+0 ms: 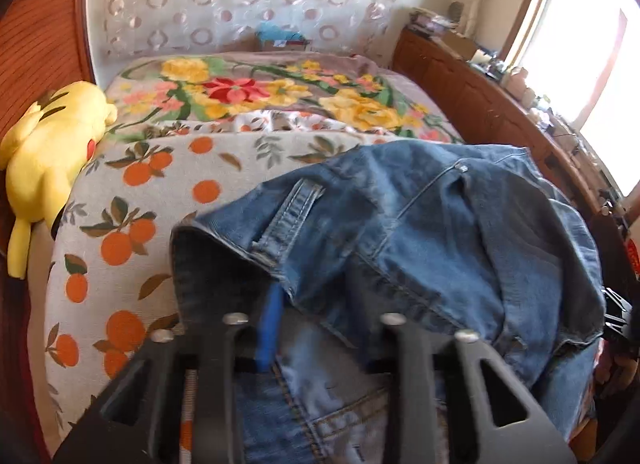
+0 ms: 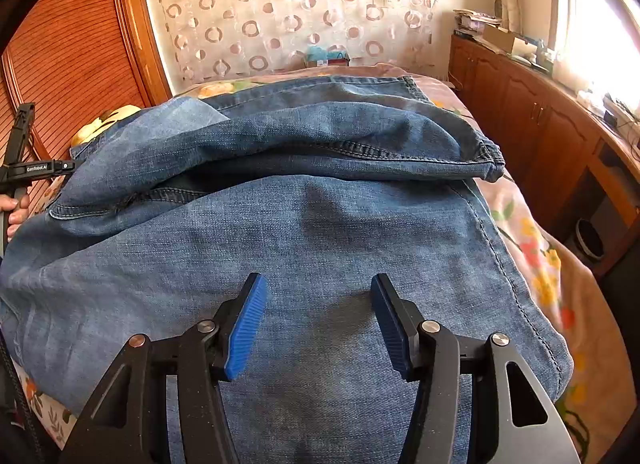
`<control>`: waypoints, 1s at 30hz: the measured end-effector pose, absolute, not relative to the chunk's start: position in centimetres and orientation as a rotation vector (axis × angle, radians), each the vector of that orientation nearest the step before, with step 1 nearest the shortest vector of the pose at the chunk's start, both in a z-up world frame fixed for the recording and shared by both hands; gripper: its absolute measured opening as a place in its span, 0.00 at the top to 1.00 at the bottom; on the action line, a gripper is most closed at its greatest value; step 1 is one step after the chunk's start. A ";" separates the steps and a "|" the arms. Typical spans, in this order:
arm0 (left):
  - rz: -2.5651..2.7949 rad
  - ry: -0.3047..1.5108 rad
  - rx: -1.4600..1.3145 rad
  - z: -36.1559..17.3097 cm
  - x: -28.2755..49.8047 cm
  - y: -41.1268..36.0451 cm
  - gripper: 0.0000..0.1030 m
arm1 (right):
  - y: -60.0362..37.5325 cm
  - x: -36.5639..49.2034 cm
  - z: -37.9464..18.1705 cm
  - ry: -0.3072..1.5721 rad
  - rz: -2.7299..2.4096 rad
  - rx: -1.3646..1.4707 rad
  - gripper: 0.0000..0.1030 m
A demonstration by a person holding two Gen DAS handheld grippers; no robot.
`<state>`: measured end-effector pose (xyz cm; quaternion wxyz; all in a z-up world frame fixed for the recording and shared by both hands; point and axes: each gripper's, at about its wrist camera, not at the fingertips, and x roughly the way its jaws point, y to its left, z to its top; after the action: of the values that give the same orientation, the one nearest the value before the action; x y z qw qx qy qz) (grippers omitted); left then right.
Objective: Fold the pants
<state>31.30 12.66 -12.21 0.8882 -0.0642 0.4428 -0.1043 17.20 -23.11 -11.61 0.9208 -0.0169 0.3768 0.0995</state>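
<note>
Faded blue jeans (image 2: 320,224) rumpled across bed (image 2: 532,240), folded layer toward far edge; left gripper (image 1: 316,304) clamped on waistband, right gripper (image 2: 318,320) jaws apart over denim.

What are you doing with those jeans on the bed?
A person is folding a pair of blue jeans on the bed, with a gripper in each hand. The left gripper has denim bunched over its fingers at the waistband end and seems to be pinching it. The right gripper is open above the flat denim, holding nothing. One part of the jeans is already folded over. A yellow plush toy lies nearby.
</note>
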 end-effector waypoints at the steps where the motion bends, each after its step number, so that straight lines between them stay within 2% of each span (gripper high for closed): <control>1: -0.227 0.915 -0.130 -11.9 31.2 12.5 0.89 | -23.0 17.2 -11.6 0.774 0.203 -0.038 0.45; 3: -0.240 0.899 -0.117 -11.1 30.9 12.3 0.97 | -23.0 17.2 -11.7 0.773 0.200 -0.046 0.44; 18: -0.042 0.631 -0.003 -2.4 34.1 14.4 0.98 | -23.0 17.3 -11.7 0.772 0.200 -0.050 0.44; 22: 0.035 0.682 0.037 -4.5 37.2 14.9 0.98 | -23.1 17.3 -11.8 0.772 0.199 -0.056 0.44; 26: 0.042 0.751 0.034 -7.3 37.2 15.3 0.97 | -23.0 17.3 -11.8 0.771 0.197 -0.059 0.44; 30: -0.001 0.785 -0.005 -8.2 34.9 15.2 0.86 | -22.7 17.2 -11.8 0.772 0.189 -0.078 0.43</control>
<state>34.88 15.25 -8.17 0.9240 -0.0025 0.3823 -0.0005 17.20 -22.66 -11.81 0.9214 -0.0378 0.3757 0.0921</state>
